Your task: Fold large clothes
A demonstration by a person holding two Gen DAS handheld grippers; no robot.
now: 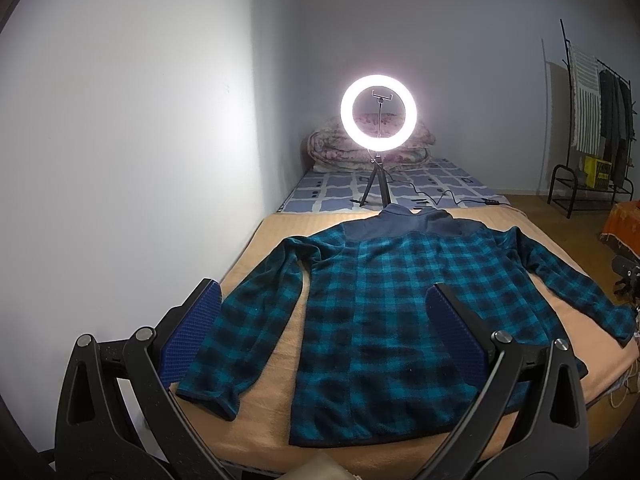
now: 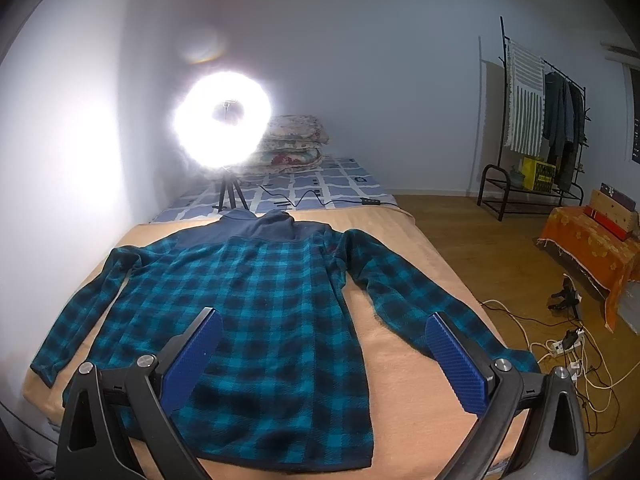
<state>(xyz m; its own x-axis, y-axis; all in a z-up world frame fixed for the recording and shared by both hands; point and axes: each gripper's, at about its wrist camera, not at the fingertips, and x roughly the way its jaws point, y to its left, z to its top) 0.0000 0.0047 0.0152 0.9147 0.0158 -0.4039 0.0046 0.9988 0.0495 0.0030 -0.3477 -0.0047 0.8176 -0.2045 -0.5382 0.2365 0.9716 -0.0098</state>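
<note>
Jacket (image 1: 384, 304) lies flat on the bed (image 1: 256, 264), collar at 12 o'clock, hem nearest both grippers, left gripper (image 1: 324, 336) and right gripper (image 2: 324, 356) hovering with jaws wide open, holding nothing.

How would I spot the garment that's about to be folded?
Find the bed with the peach blanket, in front of the glowing ring light. Spread flat on it lies a plaid fleece jacket, sleeves out. It alone has teal-and-black checks with a navy collar.

Jacket (image 1: 384, 312): fuzzy matt fleece. Blanket (image 1: 280, 344) beneath: soft matt cloth. Gripper pads (image 2: 456, 364), 5 o'clock: ribbed blue rubber. Floor (image 2: 480, 240): smooth wood.
</note>
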